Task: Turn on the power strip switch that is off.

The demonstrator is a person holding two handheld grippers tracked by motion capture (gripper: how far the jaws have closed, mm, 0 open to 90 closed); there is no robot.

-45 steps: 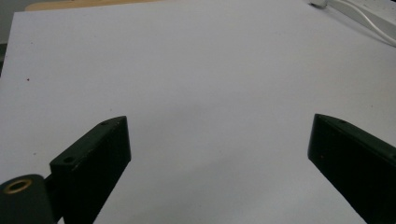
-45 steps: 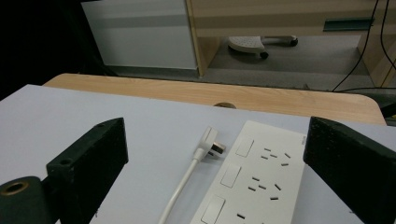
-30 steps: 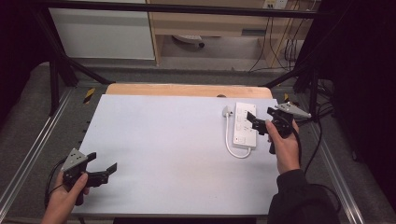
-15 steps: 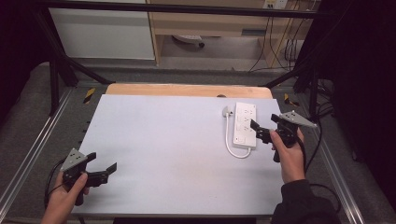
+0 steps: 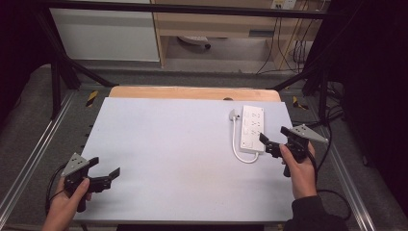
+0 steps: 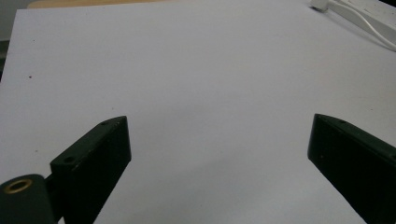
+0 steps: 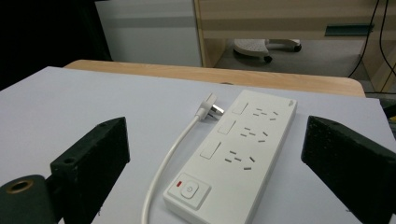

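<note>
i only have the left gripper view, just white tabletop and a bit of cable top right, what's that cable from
Observer: It belongs to a white power strip lying flat on the far right of the table; its plug rests loose beside it, not plugged in.
Operator: where's the right gripper
Observer: The right gripper is at the strip's near end, fingers open wide, not touching it.
Operator: any switch on the strip
Observer: Yes, in the right gripper view a power button with a small red mark sits at the end nearest that gripper, with three rows of sockets beyond it.
</note>
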